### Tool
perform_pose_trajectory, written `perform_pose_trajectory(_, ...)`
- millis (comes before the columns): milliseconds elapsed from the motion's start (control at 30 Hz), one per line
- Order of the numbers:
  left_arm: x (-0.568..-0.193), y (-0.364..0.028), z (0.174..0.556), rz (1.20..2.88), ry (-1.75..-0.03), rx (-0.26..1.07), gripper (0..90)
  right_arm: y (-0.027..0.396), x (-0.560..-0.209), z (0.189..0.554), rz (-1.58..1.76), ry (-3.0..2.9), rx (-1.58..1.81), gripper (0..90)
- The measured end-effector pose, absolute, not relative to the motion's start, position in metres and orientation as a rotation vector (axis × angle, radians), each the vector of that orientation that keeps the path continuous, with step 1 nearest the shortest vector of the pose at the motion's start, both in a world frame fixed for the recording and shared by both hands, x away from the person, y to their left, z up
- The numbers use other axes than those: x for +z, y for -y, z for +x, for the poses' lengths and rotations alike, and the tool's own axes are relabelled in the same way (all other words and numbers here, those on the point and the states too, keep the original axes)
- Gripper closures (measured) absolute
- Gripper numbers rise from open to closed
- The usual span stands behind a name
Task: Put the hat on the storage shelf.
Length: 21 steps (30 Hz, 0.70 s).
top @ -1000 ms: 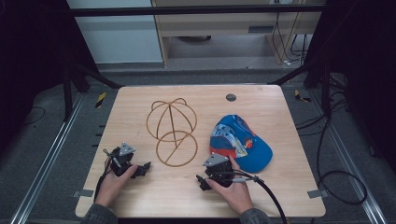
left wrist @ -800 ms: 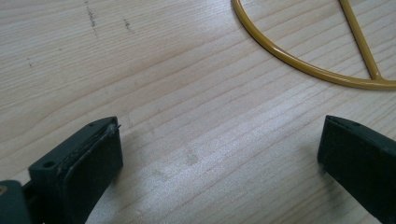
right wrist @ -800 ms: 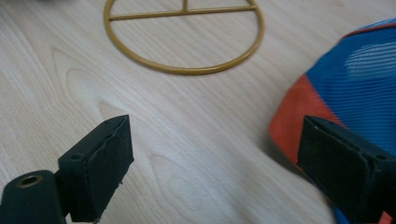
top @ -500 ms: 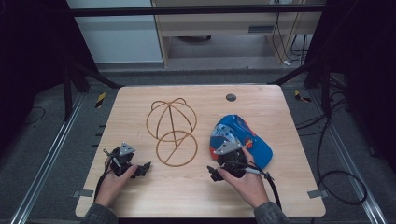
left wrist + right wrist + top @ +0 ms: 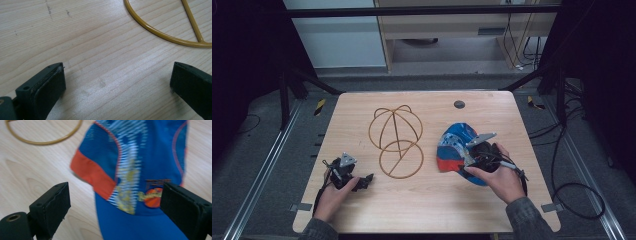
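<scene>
High view: wooden table [image 5: 422, 210] carries a gold wire cap-shaped frame [image 5: 396, 141] left of centre and a blue cap [image 5: 452, 145] with orange and white panels right of centre; a small dark round disc [image 5: 459, 104] sits near the far edge. Left hand [image 5: 332, 197] holds the left gripper [image 5: 363, 181] low on the near-left part of the table, apart from the frame. Right hand [image 5: 499, 180] holds the right gripper [image 5: 464, 159] over the near part of the cap, its grey plate uppermost; contact with the cap cannot be judged from this angle. Left gripper view: left gripper [image 5: 117, 80] has jaws spread wide, bare wood between them, nothing held; a curved section of the gold frame [image 5: 160, 33] lies ahead, clear of both jaws. Right gripper view: right gripper [image 5: 115, 202] has jaws wide apart, with the cap [image 5: 140, 165] lying on the table ahead and between them, orange band toward the left jaw, printed emblem near the right jaw; picture is blurred. An arc of the frame [image 5: 45, 141] shows at upper left, apart from the cap.
</scene>
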State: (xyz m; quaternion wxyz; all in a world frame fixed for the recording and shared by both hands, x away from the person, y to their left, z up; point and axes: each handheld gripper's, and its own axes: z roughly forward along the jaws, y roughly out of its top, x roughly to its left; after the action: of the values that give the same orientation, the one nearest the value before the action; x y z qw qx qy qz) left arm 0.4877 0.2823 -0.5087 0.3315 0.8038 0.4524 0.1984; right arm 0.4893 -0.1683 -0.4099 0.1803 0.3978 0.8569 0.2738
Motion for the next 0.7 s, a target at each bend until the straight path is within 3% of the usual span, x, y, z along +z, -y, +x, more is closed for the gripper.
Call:
perform_pose_trajectory(167,-0.509,-0.282,0.488,2.101,-1.182,0.518,0.0,0.18,-0.4,0.499,1.146,-2.412,0.732,12.1)
perform_pose_trajectory(400,-0.509,-0.283,0.488,2.106,-1.175,0.518,0.0,0.195,-0.381,0.525,1.177,-2.433,0.68,24.1)
perform_pose_trajectory(700,-0.509,-0.283,0.488,2.107,-1.173,0.517,0.0,0.196,-0.369,0.544,1.16,-2.449,0.646,30.2)
